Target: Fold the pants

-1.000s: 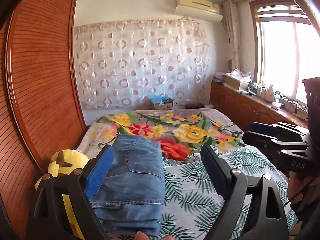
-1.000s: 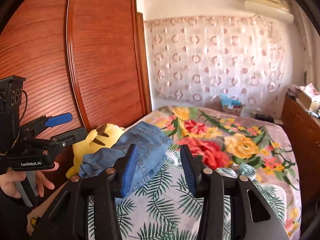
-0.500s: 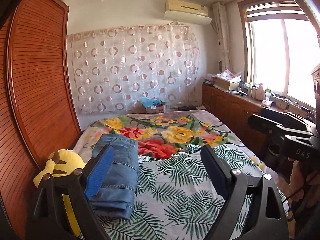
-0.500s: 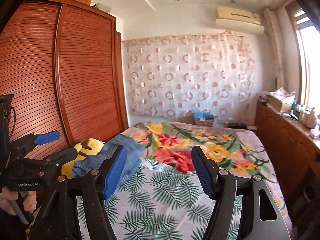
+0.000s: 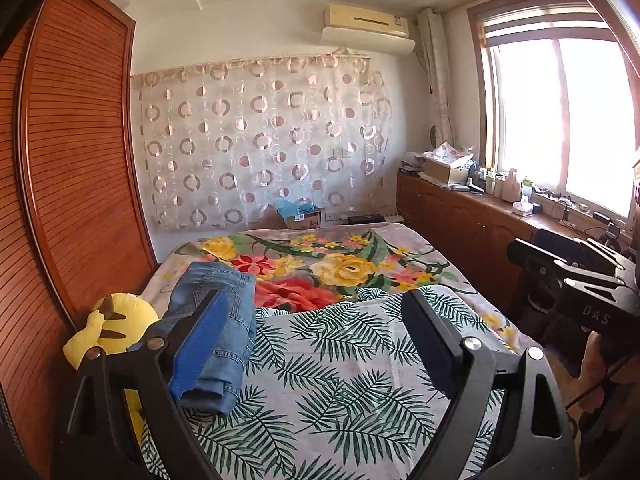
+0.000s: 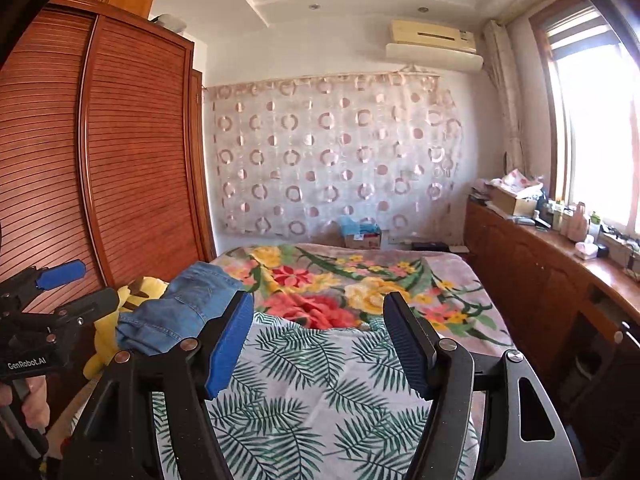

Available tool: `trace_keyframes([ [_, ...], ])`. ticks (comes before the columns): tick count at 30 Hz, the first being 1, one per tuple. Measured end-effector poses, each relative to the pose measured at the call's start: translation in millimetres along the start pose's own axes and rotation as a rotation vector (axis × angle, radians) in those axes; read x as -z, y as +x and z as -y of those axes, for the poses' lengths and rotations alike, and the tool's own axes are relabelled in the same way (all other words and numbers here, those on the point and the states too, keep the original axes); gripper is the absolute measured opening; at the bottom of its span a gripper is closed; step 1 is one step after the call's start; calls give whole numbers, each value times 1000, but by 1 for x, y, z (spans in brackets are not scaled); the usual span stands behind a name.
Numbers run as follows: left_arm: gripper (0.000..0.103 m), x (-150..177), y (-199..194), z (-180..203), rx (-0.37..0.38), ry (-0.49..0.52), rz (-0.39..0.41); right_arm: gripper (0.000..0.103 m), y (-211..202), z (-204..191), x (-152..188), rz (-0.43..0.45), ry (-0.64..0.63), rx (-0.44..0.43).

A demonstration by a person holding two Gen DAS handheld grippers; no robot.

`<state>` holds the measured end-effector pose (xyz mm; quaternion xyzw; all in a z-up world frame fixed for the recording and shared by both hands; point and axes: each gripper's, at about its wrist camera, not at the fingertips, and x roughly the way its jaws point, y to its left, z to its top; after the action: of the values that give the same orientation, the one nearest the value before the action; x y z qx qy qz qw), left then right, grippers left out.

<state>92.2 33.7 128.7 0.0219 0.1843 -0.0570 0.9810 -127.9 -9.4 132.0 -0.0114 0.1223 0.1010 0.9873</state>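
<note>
1. Both grippers sit farther back from the bed than a second ago, so the folded blue denim pants [image 5: 216, 332] look smaller and more of the room shows.
2. Left gripper [image 5: 316, 344]: its black fingers stand spread wide over the palm-leaf print sheet [image 5: 344, 368], with nothing between them (the blue pad merely overlaps the pants in this view).
3. Right gripper [image 6: 320, 340]: its blue-padded jaws are spread too, wider than a second ago, and empty.
4. The pants lie as a long, narrow folded stack along the bed's left edge, partly on the leaf sheet and partly on the floral blanket [image 5: 340, 268] beyond it.
5. A yellow plush toy [image 5: 108, 328] lies just beside the pants, between them and the slatted wooden wardrobe [image 5: 72, 168].
6. In the right wrist view, a hand [image 6: 28, 404] grips the left gripper's handle at the lower left.
</note>
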Motion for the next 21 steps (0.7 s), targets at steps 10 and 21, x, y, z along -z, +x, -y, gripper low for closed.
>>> trace_keyframes([
  [10,89,5,-11,6,-5,1,8,69,-3,-7,-3,0,11,22],
  [21,89,4,-15,8,-11,1,7,69,-3,-11,-2,2,5,23],
])
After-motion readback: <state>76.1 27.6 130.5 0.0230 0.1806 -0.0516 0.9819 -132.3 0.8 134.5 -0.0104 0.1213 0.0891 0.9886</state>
